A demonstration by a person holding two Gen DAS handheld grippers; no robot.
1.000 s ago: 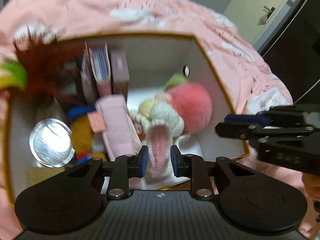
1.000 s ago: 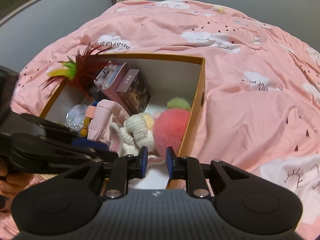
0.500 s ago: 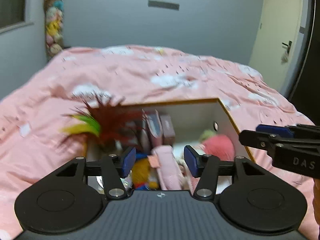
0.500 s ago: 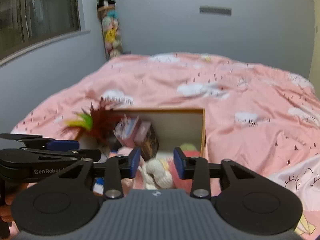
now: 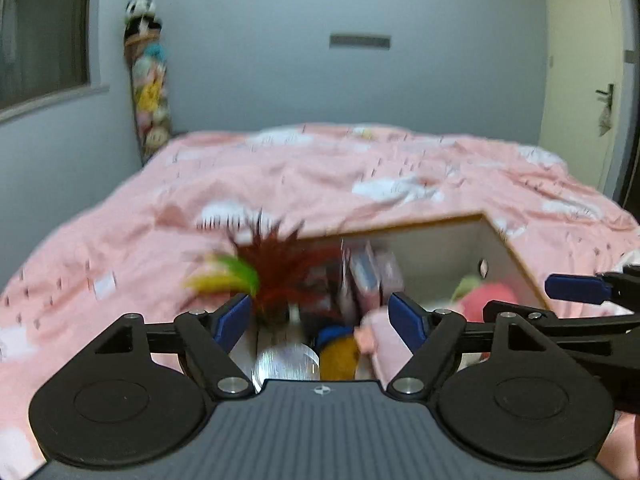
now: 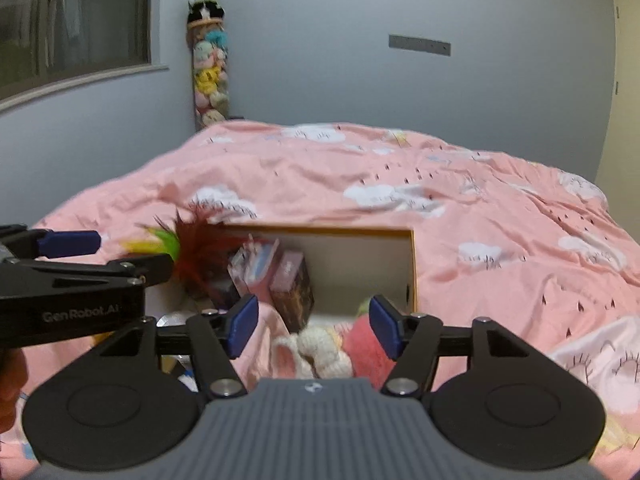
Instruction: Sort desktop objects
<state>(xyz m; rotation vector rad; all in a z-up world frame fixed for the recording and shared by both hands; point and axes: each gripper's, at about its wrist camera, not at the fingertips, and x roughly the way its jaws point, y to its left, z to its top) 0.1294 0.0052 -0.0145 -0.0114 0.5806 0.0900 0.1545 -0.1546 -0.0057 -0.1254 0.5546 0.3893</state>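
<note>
An open white box with an orange rim (image 5: 444, 222) (image 6: 332, 232) sits on the pink bed. It holds a red feather toy (image 5: 280, 268) (image 6: 200, 236), upright small boxes (image 5: 370, 276) (image 6: 290, 276), a pink plush ball (image 5: 490, 296) (image 6: 362, 344), a white knitted toy (image 6: 320, 350), a round mirror (image 5: 286, 362) and a yellow plush (image 5: 340, 356). My left gripper (image 5: 320, 320) is open and empty, above the box's near left part. My right gripper (image 6: 312, 328) is open and empty, above the near right part.
The pink cloud-print duvet (image 5: 360, 176) (image 6: 480, 208) surrounds the box. A hanging column of plush toys (image 5: 148, 80) (image 6: 210, 60) is in the far corner. A window (image 6: 72, 20) is on the left wall, a door (image 5: 580, 80) at the right.
Both grippers have lifted up and back from inside the box, tilting up so the room shows. Both jaws have opened wide from nearly shut.
</note>
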